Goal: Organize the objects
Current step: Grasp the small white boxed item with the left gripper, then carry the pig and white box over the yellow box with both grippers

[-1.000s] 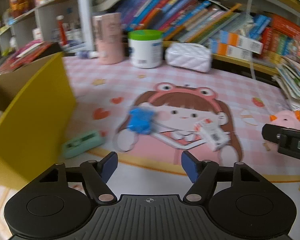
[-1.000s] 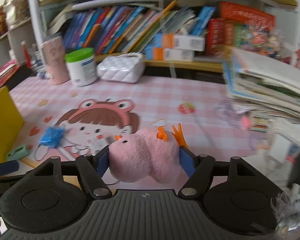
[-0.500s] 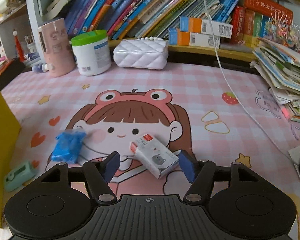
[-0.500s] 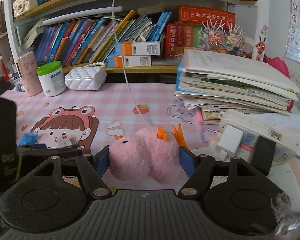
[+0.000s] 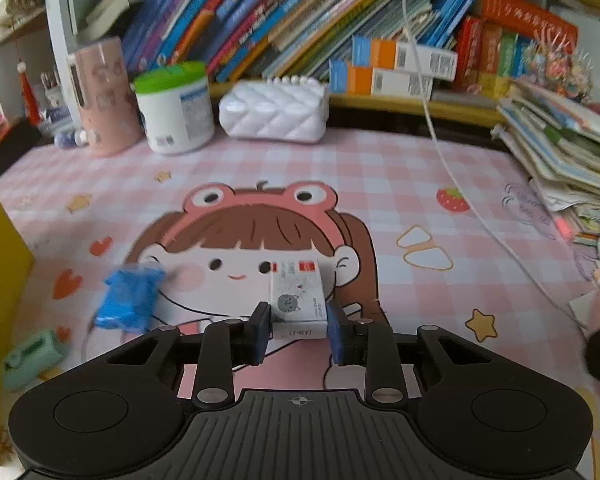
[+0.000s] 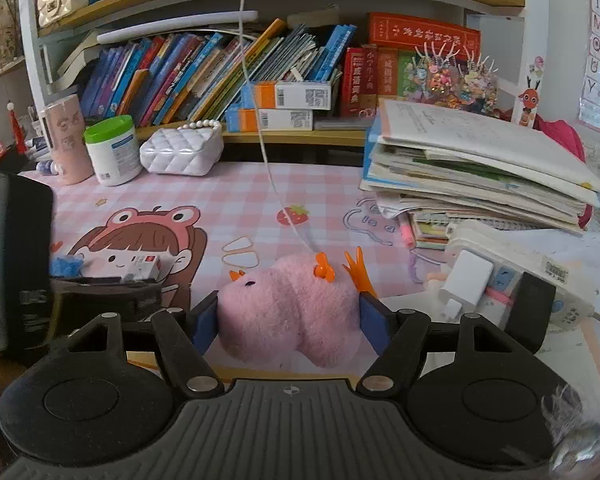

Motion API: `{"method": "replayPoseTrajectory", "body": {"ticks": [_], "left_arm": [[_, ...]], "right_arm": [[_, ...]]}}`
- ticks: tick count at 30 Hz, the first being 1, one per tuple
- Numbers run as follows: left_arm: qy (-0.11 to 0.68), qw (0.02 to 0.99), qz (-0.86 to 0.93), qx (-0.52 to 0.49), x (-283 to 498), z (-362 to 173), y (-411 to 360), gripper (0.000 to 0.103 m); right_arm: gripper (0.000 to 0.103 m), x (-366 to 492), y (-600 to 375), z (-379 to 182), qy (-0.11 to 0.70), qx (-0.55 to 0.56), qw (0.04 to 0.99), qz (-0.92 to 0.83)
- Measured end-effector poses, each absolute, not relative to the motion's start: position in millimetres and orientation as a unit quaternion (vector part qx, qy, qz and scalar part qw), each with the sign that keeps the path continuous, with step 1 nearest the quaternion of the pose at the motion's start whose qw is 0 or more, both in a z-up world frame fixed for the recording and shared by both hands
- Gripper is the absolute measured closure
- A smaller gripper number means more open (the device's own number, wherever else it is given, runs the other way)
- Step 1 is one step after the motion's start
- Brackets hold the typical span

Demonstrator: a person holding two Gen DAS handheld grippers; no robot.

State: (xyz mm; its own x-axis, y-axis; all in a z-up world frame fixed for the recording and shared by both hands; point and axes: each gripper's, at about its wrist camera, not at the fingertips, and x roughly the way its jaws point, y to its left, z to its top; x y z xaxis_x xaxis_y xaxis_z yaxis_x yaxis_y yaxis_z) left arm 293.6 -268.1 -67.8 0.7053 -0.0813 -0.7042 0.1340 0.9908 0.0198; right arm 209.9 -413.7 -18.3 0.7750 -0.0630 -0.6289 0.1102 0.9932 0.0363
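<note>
The left gripper (image 5: 299, 330) has its fingers (image 5: 259, 332) clenched on a small white box (image 5: 298, 298) with red marks and a grey face print, pressing its two long sides. The box lies on the pink checked mat (image 5: 380, 184) covering the bench, over the cartoon girl's cheek. Just left of it sits a crumpled blue packet (image 5: 129, 300), and farther left, near the yellow box wall (image 5: 0, 280), a mint green item (image 5: 30, 358).

The right gripper (image 6: 290, 314) is grasping a pink plush toy (image 6: 288, 312) with orange trim, squeezed between both pads above the near edge of the mat. To its right stands a stack of books and papers (image 6: 472, 160); far left a green-lidded white tub (image 6: 114, 152) and a white quilted purse (image 6: 182, 152) stand below the bookshelf.
</note>
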Motion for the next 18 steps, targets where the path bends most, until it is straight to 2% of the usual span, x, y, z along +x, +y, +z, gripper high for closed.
{"method": "replayPoseTrajectory", "body": {"ticks": [18], "left_arm": [[0.346, 0.938, 0.002, -0.003, 194, -26, -177, 0.075]], "right_arm": [[0.034, 205, -338, -31, 0.375, 0.015, 0.926, 0.040]]}}
